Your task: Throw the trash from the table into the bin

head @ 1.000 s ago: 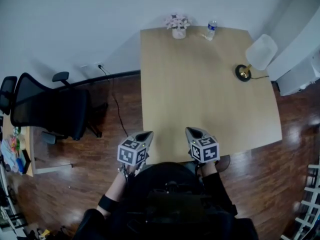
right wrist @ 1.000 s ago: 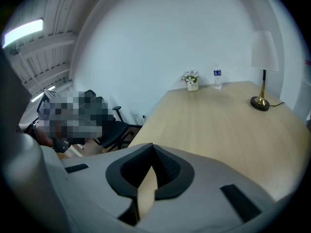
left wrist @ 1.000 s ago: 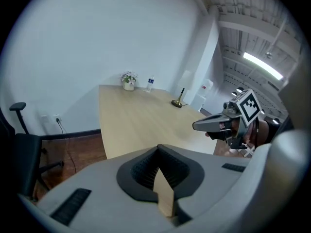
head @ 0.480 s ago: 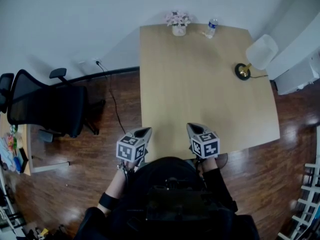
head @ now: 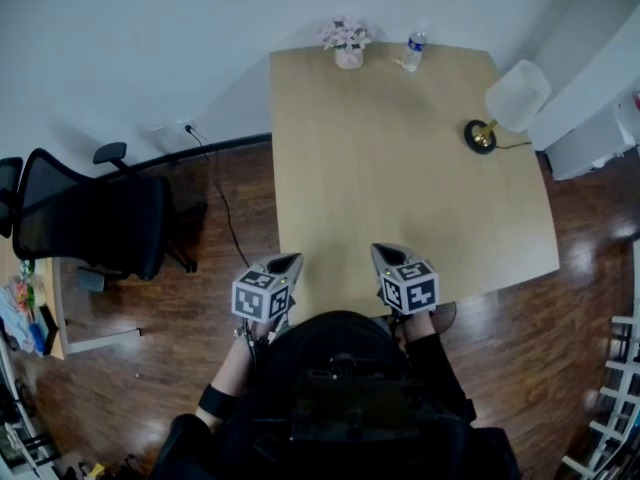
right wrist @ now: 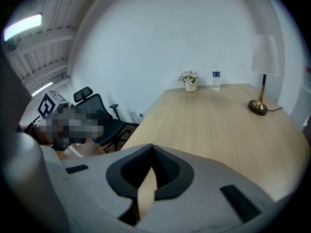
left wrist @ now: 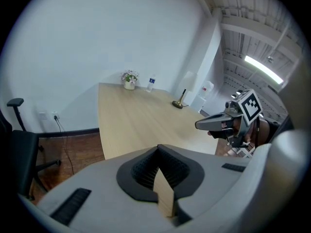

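Observation:
A clear water bottle (head: 413, 50) stands at the far edge of the light wooden table (head: 400, 188), right of a small pot of pink flowers (head: 347, 43). It also shows in the left gripper view as the bottle (left wrist: 151, 83) and in the right gripper view as the bottle (right wrist: 216, 78). No bin is in view. My left gripper (head: 290, 260) hovers at the table's near left corner, its jaws together and empty (left wrist: 158, 149). My right gripper (head: 383, 251) hangs over the near edge, shut on nothing (right wrist: 152, 147). Both point down toward the tabletop, far from the bottle.
A desk lamp with a white shade (head: 500, 108) stands at the table's right side, its cord running off the edge. A black office chair (head: 95, 223) stands on the wooden floor at the left, near a cable (head: 215, 168) from a wall socket. A white wall lies behind the table.
The head view has shifted slightly, so the table and its objects sit a little higher and more to the left. Both grippers stay at the near edge, still shut.

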`<control>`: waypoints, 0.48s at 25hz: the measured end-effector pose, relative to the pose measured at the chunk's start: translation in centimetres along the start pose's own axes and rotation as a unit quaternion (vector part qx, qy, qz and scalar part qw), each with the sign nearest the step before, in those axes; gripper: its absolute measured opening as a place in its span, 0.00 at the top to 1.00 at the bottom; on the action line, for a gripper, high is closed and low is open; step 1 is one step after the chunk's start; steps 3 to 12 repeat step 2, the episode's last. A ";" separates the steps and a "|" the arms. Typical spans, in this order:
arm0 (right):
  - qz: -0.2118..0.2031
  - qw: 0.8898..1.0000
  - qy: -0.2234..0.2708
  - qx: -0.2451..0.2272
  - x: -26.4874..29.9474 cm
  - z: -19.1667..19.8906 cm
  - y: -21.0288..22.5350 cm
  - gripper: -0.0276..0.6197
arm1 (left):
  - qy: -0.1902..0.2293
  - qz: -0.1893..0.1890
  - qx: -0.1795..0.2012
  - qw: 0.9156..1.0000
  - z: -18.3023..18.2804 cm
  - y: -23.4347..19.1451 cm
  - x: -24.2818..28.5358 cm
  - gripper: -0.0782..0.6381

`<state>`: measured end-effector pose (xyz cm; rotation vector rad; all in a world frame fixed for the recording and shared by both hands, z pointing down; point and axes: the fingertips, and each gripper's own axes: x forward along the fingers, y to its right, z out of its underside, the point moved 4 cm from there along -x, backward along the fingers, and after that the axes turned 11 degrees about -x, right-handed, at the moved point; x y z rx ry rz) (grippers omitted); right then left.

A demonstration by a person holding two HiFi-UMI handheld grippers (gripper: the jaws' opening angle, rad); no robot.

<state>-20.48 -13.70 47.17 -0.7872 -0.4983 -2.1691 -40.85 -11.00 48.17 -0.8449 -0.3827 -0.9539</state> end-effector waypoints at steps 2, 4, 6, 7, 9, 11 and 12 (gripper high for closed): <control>0.001 1.000 -0.001 0.000 0.0 0.1 0.3 0.94 | -0.002 0.001 -0.001 1.000 0.0 0.2 0.3 0.89; 0.001 1.000 -0.001 0.000 0.0 0.1 0.3 0.94 | -0.002 0.001 -0.001 1.000 0.0 0.2 0.3 0.89; 0.001 1.000 -0.001 0.000 0.0 0.1 0.3 0.94 | -0.002 0.001 -0.001 1.000 0.0 0.2 0.3 0.89; 0.001 1.000 -0.001 0.000 0.0 0.1 0.3 0.94 | -0.002 0.001 -0.001 1.000 0.0 0.2 0.3 0.89; 0.001 1.000 -0.001 0.000 0.0 0.1 0.3 0.94 | -0.002 0.001 -0.001 1.000 0.0 0.2 0.3 0.89; 0.001 1.000 -0.001 0.000 0.0 0.1 0.3 0.94 | -0.002 0.001 -0.001 1.000 0.0 0.2 0.3 0.89; 0.001 1.000 -0.001 0.000 0.0 0.1 0.3 0.94 | -0.002 0.001 -0.001 1.000 0.0 0.2 0.3 0.89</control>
